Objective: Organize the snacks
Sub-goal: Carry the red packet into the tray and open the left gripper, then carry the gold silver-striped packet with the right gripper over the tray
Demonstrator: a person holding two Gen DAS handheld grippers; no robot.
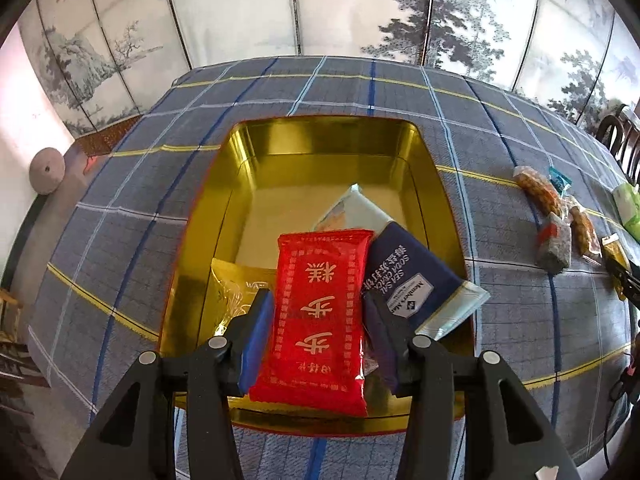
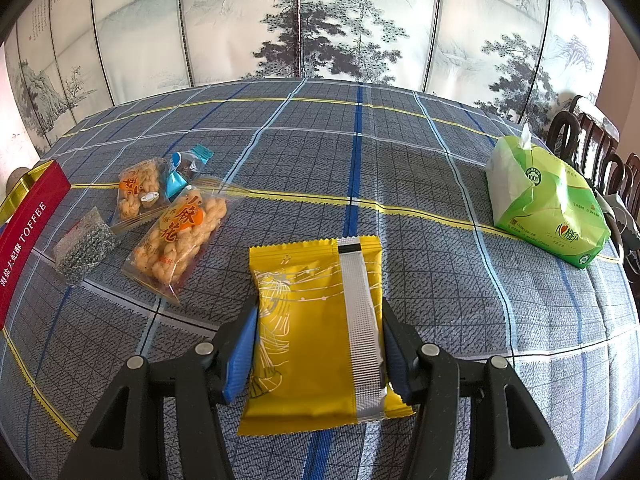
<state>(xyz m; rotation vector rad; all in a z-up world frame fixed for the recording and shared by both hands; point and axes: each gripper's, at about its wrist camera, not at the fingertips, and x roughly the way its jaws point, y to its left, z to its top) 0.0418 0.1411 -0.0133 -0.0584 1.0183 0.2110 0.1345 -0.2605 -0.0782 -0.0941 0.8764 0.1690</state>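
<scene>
left gripper [image 1: 316, 320]: red packet [image 1: 320, 320] is clamped between the pads, held over the gold tin [image 1: 440, 200] | tin: navy cracker pack [image 1: 408, 280] and a pale pouch [image 1: 352, 208] are already tucked inside | right gripper [image 2: 318, 344]: yellow packet [image 2: 304, 320] is pinched, down by the plaid tablecloth [image 2: 440, 200] | twist snack bags [image 2: 176, 236] are left lying nearby

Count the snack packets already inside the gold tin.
3 lie inside the gold tin: a gold packet lower left, a pale packet mid-right, a navy cracker packet leaning over the right rim. More may hide beneath.
</scene>
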